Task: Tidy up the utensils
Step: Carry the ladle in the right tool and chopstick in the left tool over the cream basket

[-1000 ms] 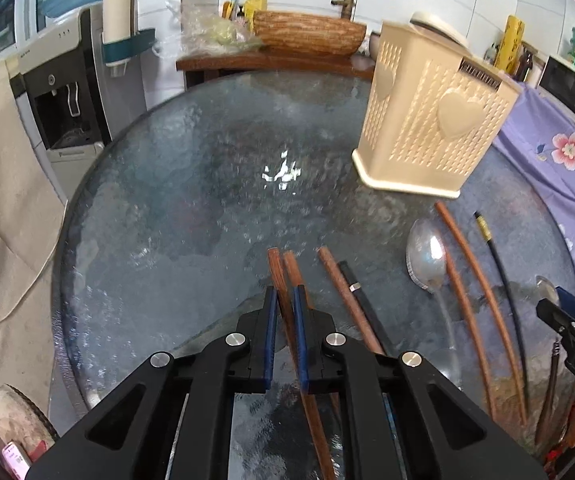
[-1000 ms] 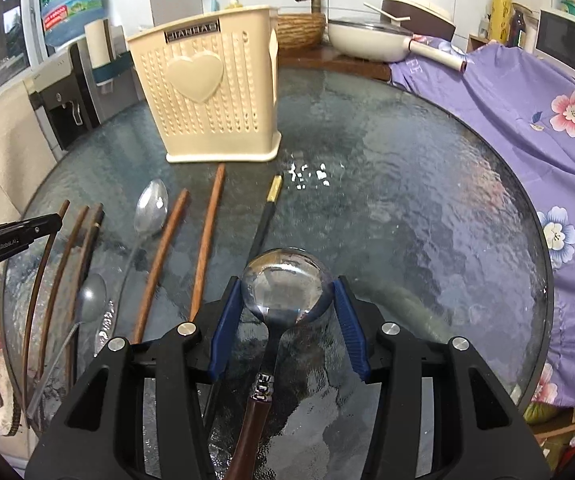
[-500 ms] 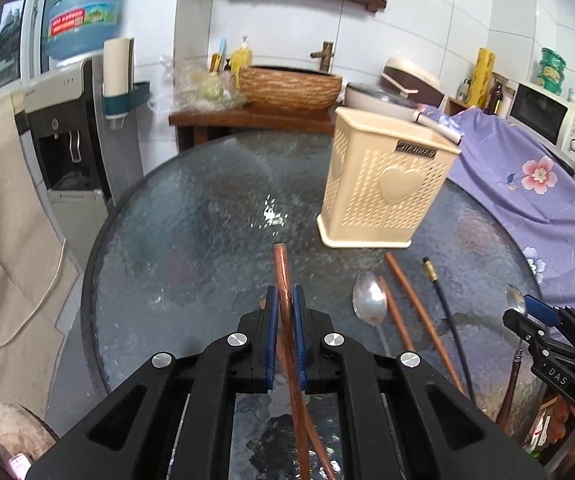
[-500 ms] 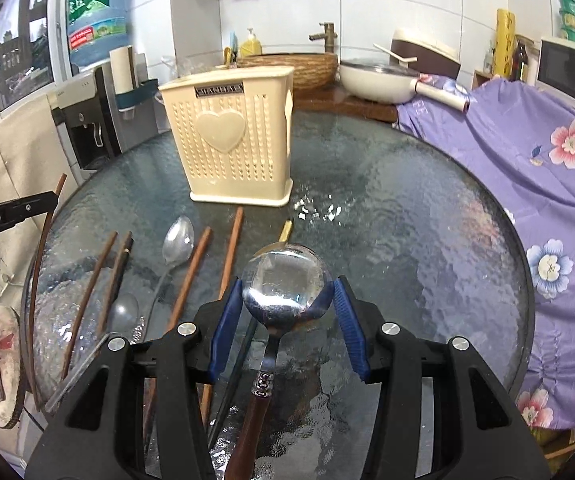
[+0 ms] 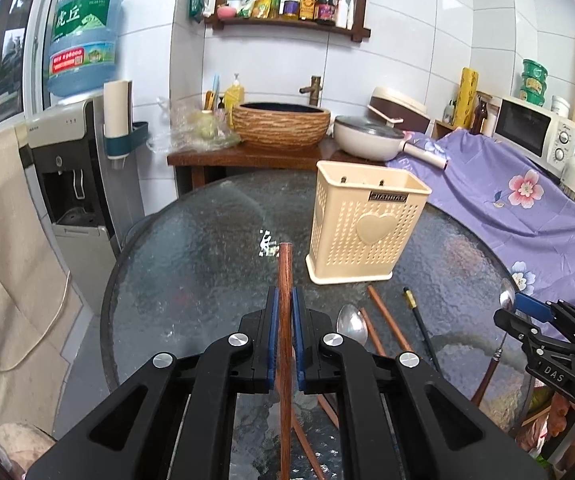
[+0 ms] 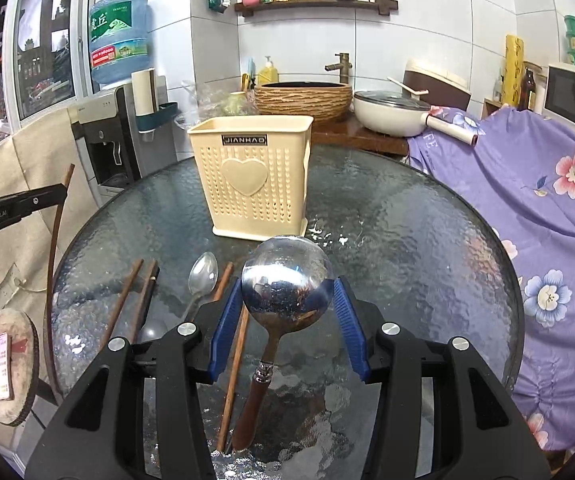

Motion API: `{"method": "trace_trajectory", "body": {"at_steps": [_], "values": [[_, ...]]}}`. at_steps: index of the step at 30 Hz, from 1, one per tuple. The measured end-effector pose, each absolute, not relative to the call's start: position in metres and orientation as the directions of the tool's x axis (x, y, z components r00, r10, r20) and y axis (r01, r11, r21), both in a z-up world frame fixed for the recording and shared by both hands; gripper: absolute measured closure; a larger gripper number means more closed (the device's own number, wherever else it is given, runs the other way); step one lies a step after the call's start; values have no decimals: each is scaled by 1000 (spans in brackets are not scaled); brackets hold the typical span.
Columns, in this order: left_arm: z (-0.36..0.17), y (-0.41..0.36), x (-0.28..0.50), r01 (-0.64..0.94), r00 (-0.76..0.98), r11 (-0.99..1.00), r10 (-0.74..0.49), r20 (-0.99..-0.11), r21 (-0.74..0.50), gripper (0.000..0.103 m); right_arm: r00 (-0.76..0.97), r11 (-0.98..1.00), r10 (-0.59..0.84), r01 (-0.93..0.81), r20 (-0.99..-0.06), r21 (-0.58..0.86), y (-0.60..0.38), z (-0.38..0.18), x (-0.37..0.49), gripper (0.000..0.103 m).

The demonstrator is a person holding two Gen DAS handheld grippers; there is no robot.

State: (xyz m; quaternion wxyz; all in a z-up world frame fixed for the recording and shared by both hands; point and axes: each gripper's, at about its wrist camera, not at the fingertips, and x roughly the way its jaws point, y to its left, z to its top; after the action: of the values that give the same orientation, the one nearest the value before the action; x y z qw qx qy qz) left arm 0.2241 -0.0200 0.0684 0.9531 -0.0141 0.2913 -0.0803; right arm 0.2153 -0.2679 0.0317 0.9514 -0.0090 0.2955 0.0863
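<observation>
Both picks done: my left gripper is clamped on a wooden chopstick, right gripper pinching the spoon bowl, both clear of the desk; next, tip each handle-down into the cream holder

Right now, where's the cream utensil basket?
The cream utensil basket stands upright on the glass table, toward its far side in the right wrist view, just beyond the loose chopsticks and small spoon.

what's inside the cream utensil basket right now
The left wrist view shows only the basket's upper inside back wall with two small hooks; no utensil sticks above the rim. Its walls hide the bottom.
</observation>
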Motion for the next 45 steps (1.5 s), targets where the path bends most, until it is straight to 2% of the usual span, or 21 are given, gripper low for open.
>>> {"method": "trace_trajectory", "body": {"at_steps": [27, 37, 45], "values": [[113, -27, 213, 187, 871, 981, -188, -453, -47, 97, 837, 971, 216, -237, -502, 24, -264, 69, 217, 56], [150, -45, 232, 235, 891, 972, -223, -397, -17, 97, 853, 965, 219, -262, -474, -25, -260, 105, 246, 56], [203, -60, 258, 306, 883, 950, -305, -357, -56, 97, 860, 958, 245, -285, -448, -25, -258, 152, 279, 56]]}}
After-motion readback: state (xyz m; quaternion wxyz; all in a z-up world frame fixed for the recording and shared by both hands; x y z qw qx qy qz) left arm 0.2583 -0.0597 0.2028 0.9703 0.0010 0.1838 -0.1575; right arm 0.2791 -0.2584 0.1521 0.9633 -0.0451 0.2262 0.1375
